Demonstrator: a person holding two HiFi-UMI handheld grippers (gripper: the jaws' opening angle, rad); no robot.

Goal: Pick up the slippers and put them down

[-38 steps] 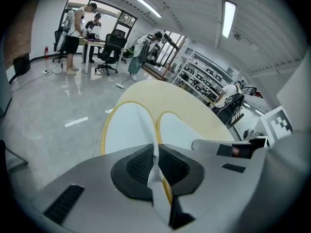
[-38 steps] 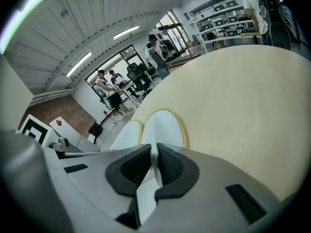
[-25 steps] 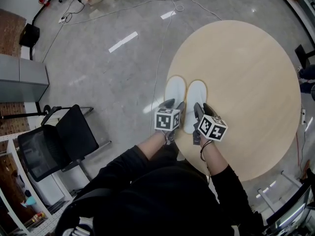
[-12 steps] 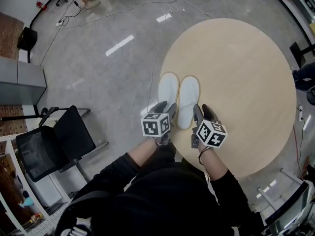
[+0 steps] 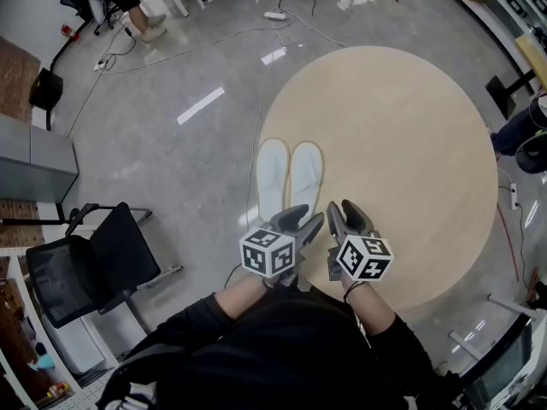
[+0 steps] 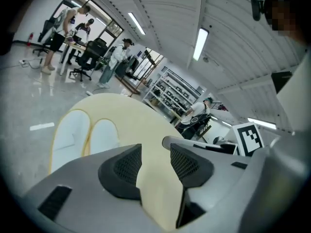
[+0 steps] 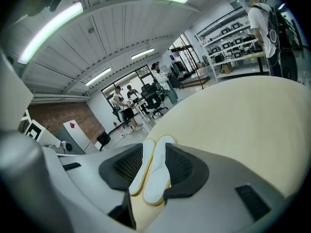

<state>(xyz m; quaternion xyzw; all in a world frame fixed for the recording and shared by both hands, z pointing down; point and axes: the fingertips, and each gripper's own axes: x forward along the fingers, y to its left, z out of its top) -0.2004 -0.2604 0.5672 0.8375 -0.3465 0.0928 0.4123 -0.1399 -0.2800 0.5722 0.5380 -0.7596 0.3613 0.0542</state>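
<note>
- Left gripper (image 5: 305,219): jaws apart, a wide gap between the pads (image 6: 124,166). Nothing is clamped, and only bare table (image 5: 402,143) shows through the gap.
- Right gripper (image 5: 342,207): jaws apart, also holding nothing. In its own view the slippers (image 7: 156,176) show through the gap, lying farther off on the table and clear of both pads (image 7: 182,166).
- Neither gripper touches the slippers or the table. Both hang in the air above the near edge of the table.
- Pose: the two grippers sit side by side, close together but not touching. Both point away from the person and tilt somewhat downward. Their marker cubes, left (image 5: 267,254) and right (image 5: 365,259), face up toward the head camera.
- Hands: each grips its tool behind the cube. Both forearms reach forward from black sleeves.
- Slippers (image 5: 305,173): a white pair with a pale yellow rim. They lie flat, side by side with edges touching, near the left edge of the round table in the head view. They are just beyond the jaw tips, more in line with the left gripper.
</note>
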